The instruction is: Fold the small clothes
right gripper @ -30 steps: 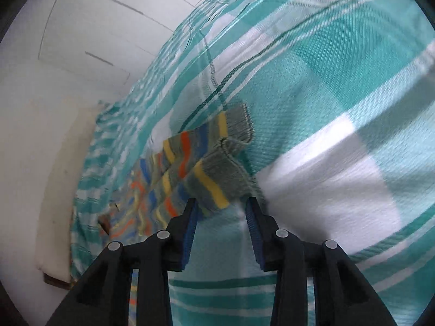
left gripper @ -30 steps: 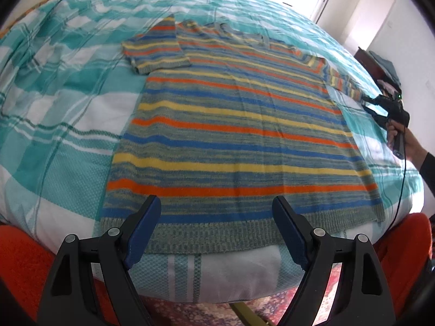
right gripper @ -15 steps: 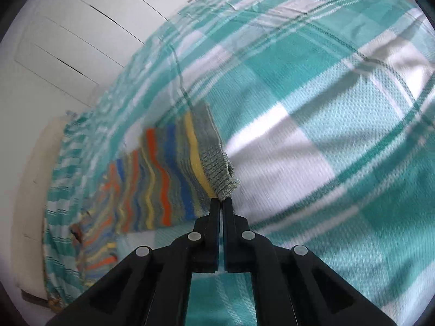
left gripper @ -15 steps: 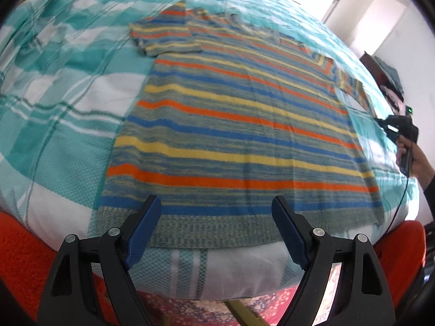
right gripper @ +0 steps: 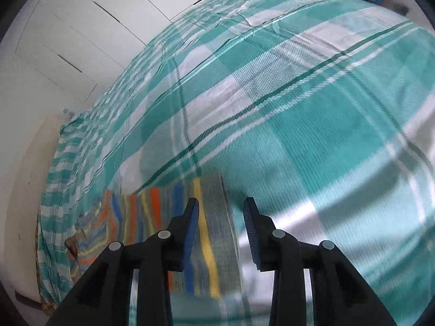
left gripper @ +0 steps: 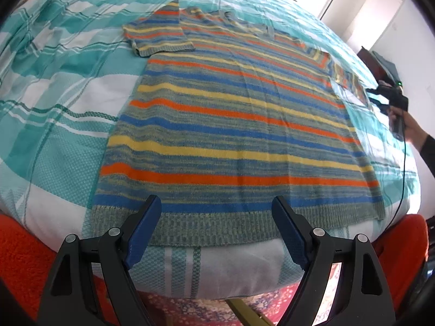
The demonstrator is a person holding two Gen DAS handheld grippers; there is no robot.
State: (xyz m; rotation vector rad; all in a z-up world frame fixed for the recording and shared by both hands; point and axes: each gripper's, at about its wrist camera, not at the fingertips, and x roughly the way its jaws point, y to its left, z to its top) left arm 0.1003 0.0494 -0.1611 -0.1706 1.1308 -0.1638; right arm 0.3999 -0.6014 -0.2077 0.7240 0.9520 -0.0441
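Observation:
A knitted sweater [left gripper: 231, 125] with orange, yellow and blue stripes lies flat on the teal checked bedspread [left gripper: 59, 89], with its hem at the near edge. Its left sleeve [left gripper: 157, 35] lies spread at the far left. My left gripper [left gripper: 216, 199] hovers open just above the hem, holding nothing. At the far right, a hand holds my right gripper [left gripper: 386, 95] by the other sleeve. In the right wrist view that sleeve [right gripper: 212, 233] lies flat on the bedspread [right gripper: 299, 108] beneath my right gripper [right gripper: 220, 202]. Its jaws are opening, and the pads do not press on the cloth.
Orange fabric [left gripper: 24, 258] shows at both lower corners below the bed edge, with a patterned rug [left gripper: 190, 309] between. A black cable [left gripper: 402, 176] hangs from the person's hand [left gripper: 413, 127]. White cupboard doors [right gripper: 68, 27] stand beyond the bed. Dark furniture [left gripper: 380, 62] is at the far right.
The right gripper closed on the crumpled sleeve cuff, drew it out flat, then let go and opened. The left gripper stayed over the hem.

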